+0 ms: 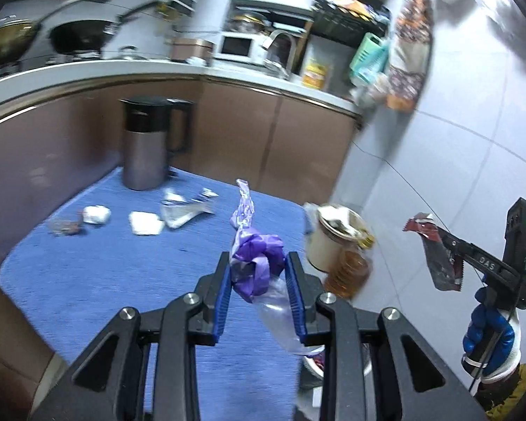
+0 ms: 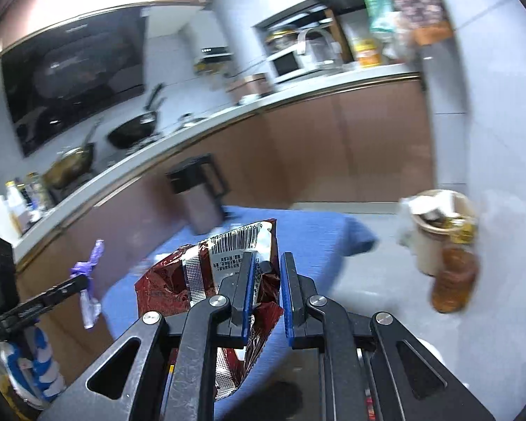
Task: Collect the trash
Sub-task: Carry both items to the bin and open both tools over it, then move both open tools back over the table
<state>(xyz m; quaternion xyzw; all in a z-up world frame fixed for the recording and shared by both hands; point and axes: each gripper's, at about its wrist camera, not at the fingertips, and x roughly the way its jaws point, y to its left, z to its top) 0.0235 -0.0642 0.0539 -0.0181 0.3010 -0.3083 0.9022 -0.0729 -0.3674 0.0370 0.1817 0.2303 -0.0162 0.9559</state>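
My left gripper [image 1: 257, 258] is shut on a crumpled purple plastic bag [image 1: 256, 263] and holds it above the blue mat [image 1: 105, 280]. My right gripper [image 2: 268, 258] is shut on a dark red snack wrapper [image 2: 207, 273] with a barcode, held in the air; the wrapper also shows in the left wrist view [image 1: 438, 252] at the right. Several scraps lie on the mat: white crumpled papers [image 1: 96, 214], a white tissue [image 1: 145, 222], a silvery wrapper [image 1: 184, 210] and a small dark scrap [image 1: 65, 226].
A grey kettle [image 1: 147, 144] stands at the mat's far edge. A cream bin [image 1: 335, 236] holding trash and an amber bottle [image 1: 349, 273] stand on the floor right of the mat. Brown cabinets [image 1: 263, 122] and a kitchen counter lie behind.
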